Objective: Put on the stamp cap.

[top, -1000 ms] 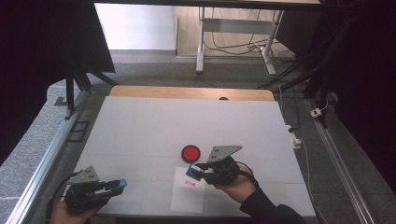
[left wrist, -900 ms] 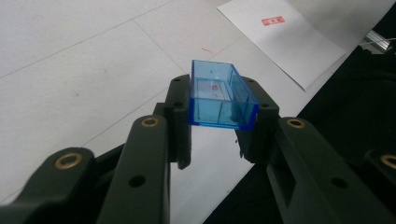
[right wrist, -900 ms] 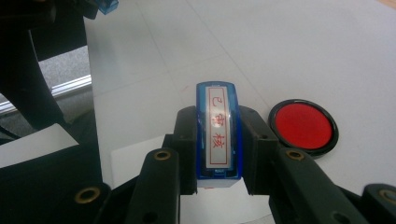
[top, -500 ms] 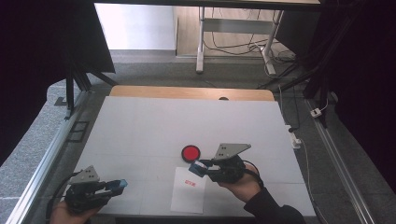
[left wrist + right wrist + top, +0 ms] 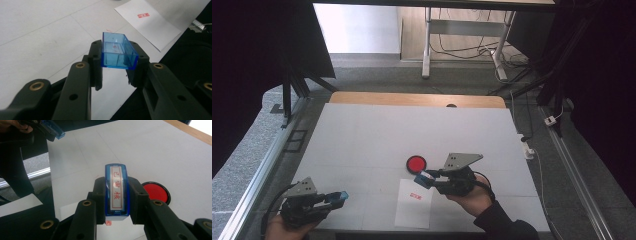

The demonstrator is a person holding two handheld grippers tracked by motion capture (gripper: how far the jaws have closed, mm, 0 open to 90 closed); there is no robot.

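My right fingers (image 5: 140,192) are clamped on a blue stamp (image 5: 117,191), gripping it from both sides so its white face with red characters inside a red border points up toward my camera. My left fingers (image 5: 96,62) are clamped on a clear blue stamp cap (image 5: 118,51), an open rectangular shell held by its two long walls.

I take the white sheet of paper (image 5: 414,210) on the bench (image 5: 377,135) as my landmark. It lies at the near edge of the bench and carries one small red stamped mark (image 5: 415,196). My right gripper (image 5: 428,178) holds the stamp just above the sheet's far edge. The round red ink pad (image 5: 416,163) sits just beyond the sheet, near the stamp. My left gripper (image 5: 341,197) holds the cap well to the left of the sheet, low over the bench.
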